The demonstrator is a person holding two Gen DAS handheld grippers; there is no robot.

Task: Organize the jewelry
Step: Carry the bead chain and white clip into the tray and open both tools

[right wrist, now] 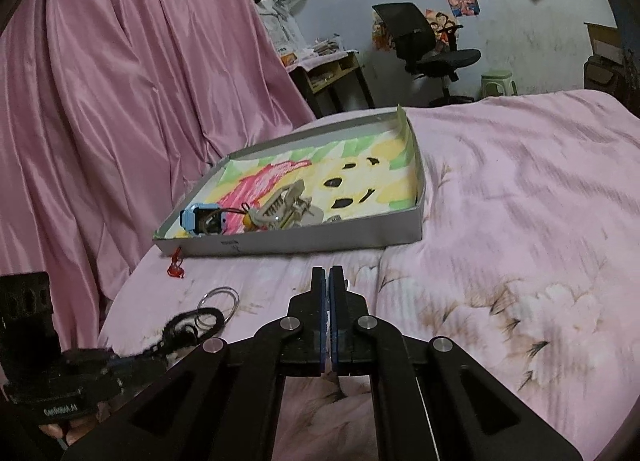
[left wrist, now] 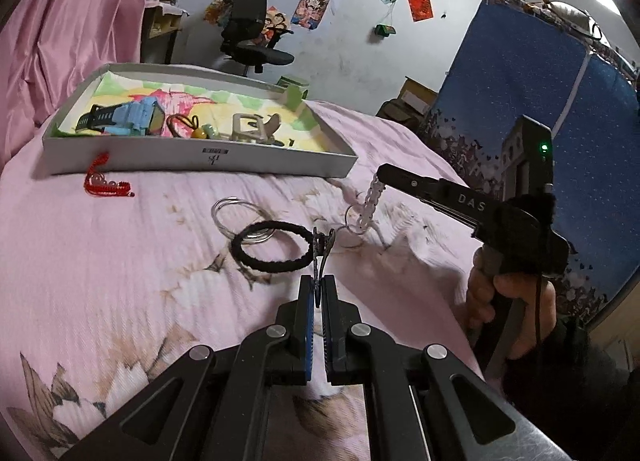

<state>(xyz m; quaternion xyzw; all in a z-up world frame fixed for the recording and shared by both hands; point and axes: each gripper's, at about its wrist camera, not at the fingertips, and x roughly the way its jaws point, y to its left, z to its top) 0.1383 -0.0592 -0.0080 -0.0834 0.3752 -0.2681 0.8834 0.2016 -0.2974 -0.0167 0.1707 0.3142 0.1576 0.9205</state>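
Meanwhile left gripper (left wrist: 319,293) pinched dark hair clip (left wrist: 321,247) near tray (left wrist: 192,159); right gripper (right wrist: 333,277) clamped white beaded strand (left wrist: 370,203); black hair tie (left wrist: 272,247) touched clip.

Matt black plastic on left tongs (left wrist: 319,285), blue ribbed pads (left wrist: 307,325), shiny metal rivets. Fuzzy black cloth hair band (left wrist: 272,247); glossy clear bangles (left wrist: 236,217). Soft pink cotton-like bed cover (left wrist: 120,261), glossy satin curtain (right wrist: 120,81), matt cardboard tray (left wrist: 200,159).

Pink curtain (right wrist: 120,101), black office chair (right wrist: 424,41), postered white wall (left wrist: 352,33)
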